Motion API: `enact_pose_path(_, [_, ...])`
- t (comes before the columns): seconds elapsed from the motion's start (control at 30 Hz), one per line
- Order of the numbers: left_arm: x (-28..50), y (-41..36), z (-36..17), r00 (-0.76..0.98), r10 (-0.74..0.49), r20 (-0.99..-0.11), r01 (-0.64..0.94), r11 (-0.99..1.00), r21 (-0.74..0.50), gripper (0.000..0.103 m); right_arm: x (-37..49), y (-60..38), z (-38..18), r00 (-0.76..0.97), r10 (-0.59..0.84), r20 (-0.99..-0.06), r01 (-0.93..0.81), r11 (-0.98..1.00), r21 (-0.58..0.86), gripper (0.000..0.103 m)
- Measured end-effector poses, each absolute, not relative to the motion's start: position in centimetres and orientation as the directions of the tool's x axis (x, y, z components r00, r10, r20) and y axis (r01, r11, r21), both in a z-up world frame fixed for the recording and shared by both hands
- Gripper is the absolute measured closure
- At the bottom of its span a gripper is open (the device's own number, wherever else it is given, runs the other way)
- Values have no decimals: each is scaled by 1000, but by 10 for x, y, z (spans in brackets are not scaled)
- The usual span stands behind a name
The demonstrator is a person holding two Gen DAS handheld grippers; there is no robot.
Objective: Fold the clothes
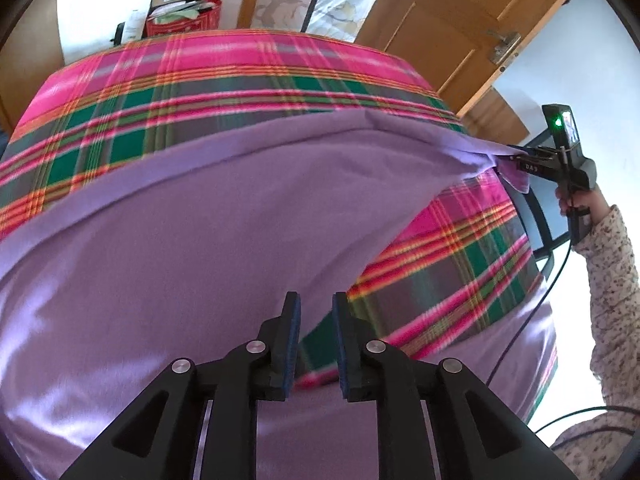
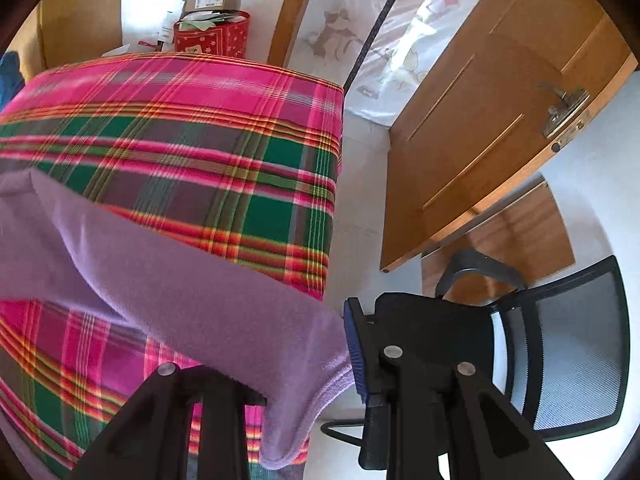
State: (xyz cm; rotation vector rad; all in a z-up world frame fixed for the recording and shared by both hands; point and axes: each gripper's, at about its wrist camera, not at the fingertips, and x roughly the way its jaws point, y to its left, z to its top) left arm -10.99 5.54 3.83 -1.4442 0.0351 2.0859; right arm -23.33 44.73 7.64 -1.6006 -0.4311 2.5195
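Over the plaid table (image 1: 224, 92) we are lifting the purple garment (image 1: 200, 240): right gripper (image 2: 304, 364) pinching its corner, left gripper (image 1: 316, 340) parted, empty; folding barely begun.

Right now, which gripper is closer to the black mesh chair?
Right. The right gripper, clamped on the purple garment's edge, hangs at the bed corner just beside the chair. The left gripper is open over the garment, farther away.

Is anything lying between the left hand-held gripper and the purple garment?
Nothing visible: the left hand-held gripper hangs open directly over the purple garment on the plaid cloth, with only air between them.
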Motion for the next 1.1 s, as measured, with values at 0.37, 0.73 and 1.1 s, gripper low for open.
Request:
enact_pose_path(0.37, [-129, 90, 38, -201, 468, -860, -527, -792, -308, 86, -276, 477, 60, -356, 160, -921, -93, -986, -136, 75])
enact_pose_path(0.73, [-137, 90, 14, -149, 438, -887, -490, -812, -318, 86, -315, 480, 54, -304, 157, -940, -119, -985, -127, 74])
enact_pose_path(1.1, [-137, 90, 6, -142, 429, -892, -487, -815, -315, 86, -309, 493, 69, -274, 256, -927, -73, -967, -245, 58])
